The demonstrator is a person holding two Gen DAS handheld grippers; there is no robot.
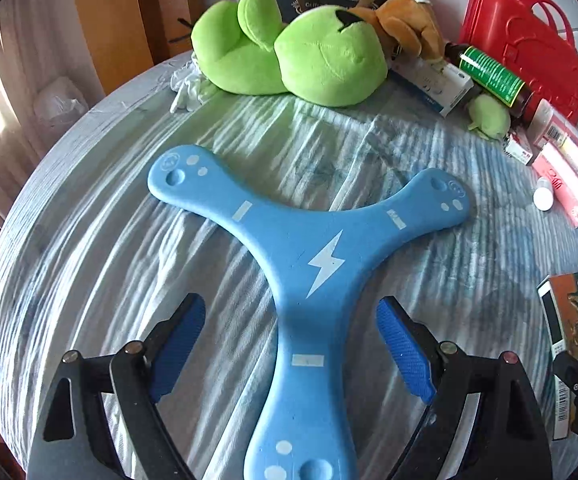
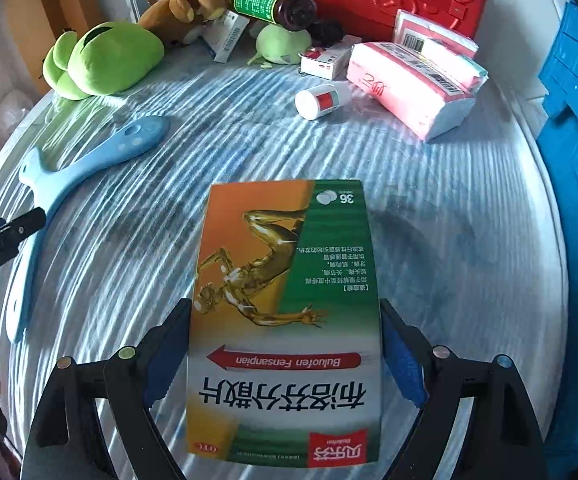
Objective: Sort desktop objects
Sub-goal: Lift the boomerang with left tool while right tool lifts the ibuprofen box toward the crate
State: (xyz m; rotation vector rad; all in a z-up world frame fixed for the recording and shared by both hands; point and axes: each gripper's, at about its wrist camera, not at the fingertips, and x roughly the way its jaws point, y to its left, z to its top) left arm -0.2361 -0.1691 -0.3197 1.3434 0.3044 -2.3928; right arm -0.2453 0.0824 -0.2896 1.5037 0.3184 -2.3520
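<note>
Glossy cardboard medicine box (image 2: 285,320), flat and rectangular, clamped between the ribbed blue pads of the right gripper (image 2: 285,344) above the striped cloth (image 2: 449,280). Left gripper (image 1: 289,344) spread wide, straddling one arm of a smooth three-armed foam boomerang (image 1: 309,280), gripping nothing.

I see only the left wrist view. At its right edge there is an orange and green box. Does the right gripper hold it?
Observer: Yes. The right gripper is shut on the medicine box, with one finger on each long side.
Operator: Is there any container further to the right?
Observer: Yes. A blue plastic crate stands at the right edge of the cloth-covered surface, beyond the pink tissue packs.
</note>
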